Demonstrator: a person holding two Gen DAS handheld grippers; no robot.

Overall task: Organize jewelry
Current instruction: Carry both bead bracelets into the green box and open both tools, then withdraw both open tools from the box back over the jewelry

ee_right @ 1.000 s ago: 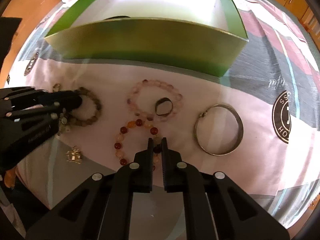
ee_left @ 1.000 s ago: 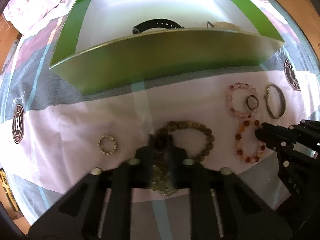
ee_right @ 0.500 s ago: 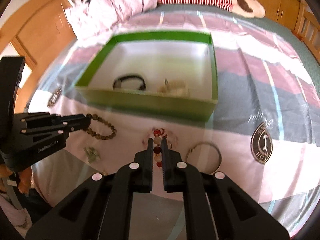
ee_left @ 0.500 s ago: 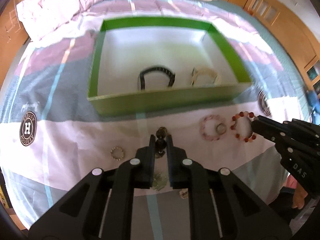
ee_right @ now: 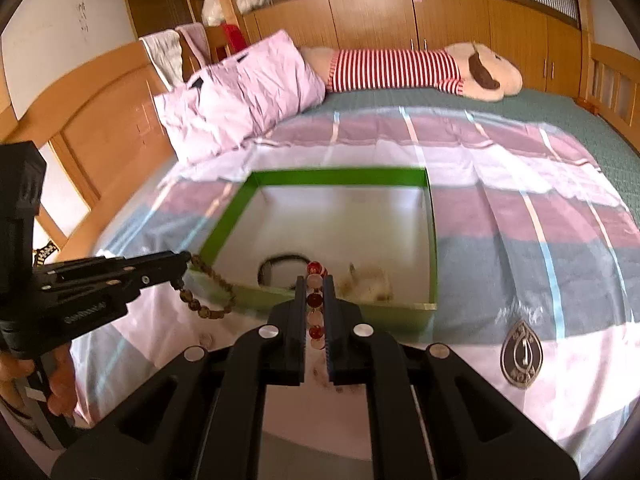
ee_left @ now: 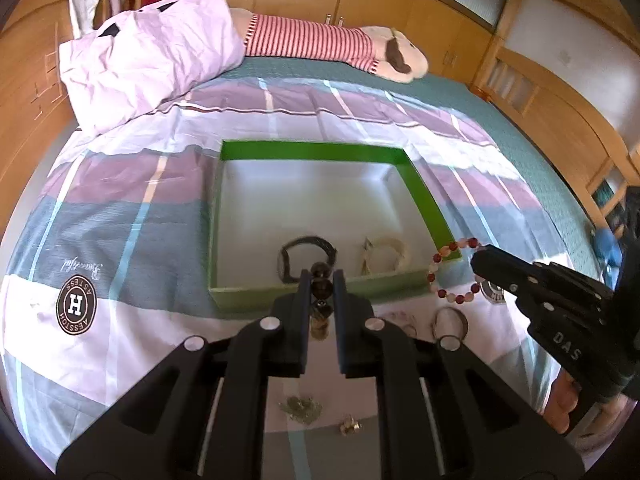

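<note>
A green box [ee_left: 428,196] with a white floor lies on the bed; a black bracelet [ee_left: 306,248] and a pale bracelet [ee_left: 386,254] lie inside. My left gripper [ee_left: 321,280] is shut on a brown bead bracelet [ee_left: 322,292], held above the box's near wall; the bracelet hangs from it in the right wrist view [ee_right: 208,308]. My right gripper [ee_right: 315,284] is shut on a red and pink bead bracelet [ee_right: 315,300], also above the near wall; it shows in the left wrist view [ee_left: 452,276].
On the sheet in front of the box lie a metal bangle [ee_left: 450,322], a pink bead bracelet [ee_left: 396,318], a small gold piece [ee_left: 350,426] and a greenish chain [ee_left: 300,404]. A pink pillow [ee_left: 148,56] and a striped plush toy [ee_left: 332,46] lie beyond.
Both grippers lifted their bracelets off the sheet and rose high, moving toward the box. The view now takes in the whole bed.
</note>
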